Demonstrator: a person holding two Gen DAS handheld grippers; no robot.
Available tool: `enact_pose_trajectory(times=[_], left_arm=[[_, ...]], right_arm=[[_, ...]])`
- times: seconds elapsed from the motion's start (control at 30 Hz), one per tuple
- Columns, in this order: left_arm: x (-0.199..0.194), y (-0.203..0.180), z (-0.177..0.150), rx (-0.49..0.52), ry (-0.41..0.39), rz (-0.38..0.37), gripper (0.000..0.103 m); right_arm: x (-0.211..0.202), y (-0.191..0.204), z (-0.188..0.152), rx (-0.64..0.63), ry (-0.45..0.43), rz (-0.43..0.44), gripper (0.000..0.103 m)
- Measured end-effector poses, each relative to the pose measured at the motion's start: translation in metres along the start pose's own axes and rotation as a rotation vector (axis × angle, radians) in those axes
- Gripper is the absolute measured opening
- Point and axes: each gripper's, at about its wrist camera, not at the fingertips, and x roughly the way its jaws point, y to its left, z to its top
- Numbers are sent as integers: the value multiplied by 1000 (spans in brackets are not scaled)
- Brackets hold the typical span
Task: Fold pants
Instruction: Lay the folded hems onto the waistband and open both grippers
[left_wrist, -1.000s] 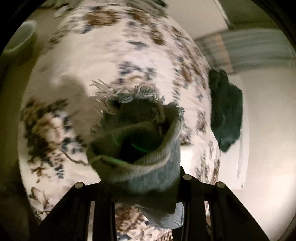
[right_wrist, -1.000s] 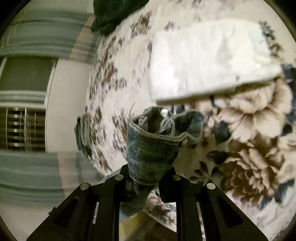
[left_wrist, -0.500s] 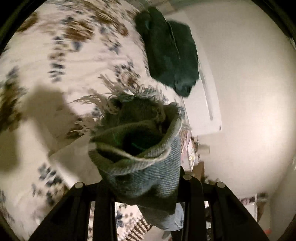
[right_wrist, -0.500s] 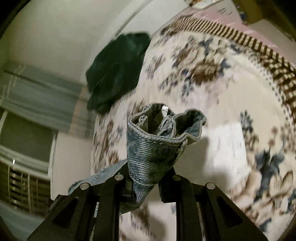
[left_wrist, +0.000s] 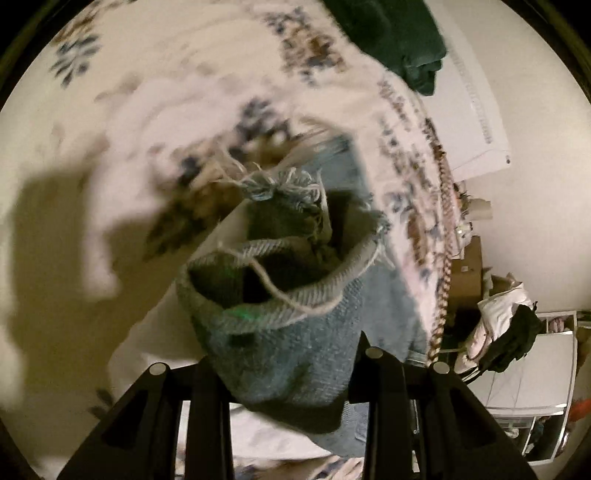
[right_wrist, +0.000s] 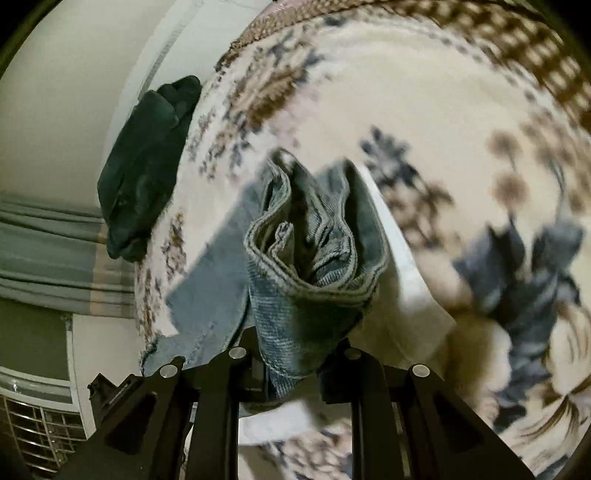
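While both views blur, left gripper (left_wrist: 291, 369) clamps the frayed hem of the pants (left_wrist: 280, 332) at frame centre; right gripper (right_wrist: 291, 354) clamps bunched denim. Dark green garment (right_wrist: 144, 166) upper left on floral bedspread (right_wrist: 424, 122).

Both fingertip pairs are buried under bunched jeans (left_wrist: 280, 332), so the actual pinch is hidden. Bedspread (left_wrist: 166, 92) pattern is motion-smeared in both views. Dark green cloth (left_wrist: 399, 40) is cut off at the far edge, left view.

Floral bedspread (right_wrist: 424, 110), dark green garment (right_wrist: 144, 166), pale wall (left_wrist: 535, 129), striped curtain (right_wrist: 44, 251).
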Motion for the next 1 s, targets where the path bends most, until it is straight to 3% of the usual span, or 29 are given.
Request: enact_pose_trajectory(times=[0.2, 0.43, 0.6, 0.73, 1.0], left_arm=[[-9, -1, -29, 40, 7, 8, 29], [-7, 2, -34, 86, 9, 17, 29], [-9, 4, -30, 73, 30, 6, 33], [-13, 11, -29, 13, 31, -19, 34], [-23, 18, -35, -8, 47, -8, 37]], right_arm=[[5, -20, -15, 6, -11, 7, 19], [5, -32, -22, -12, 17, -22, 20], [7, -35, -16, -8, 68, -16, 29], [3, -30, -18, -51, 87, -52, 35], [-8, -34, -22, -84, 96, -149, 49]])
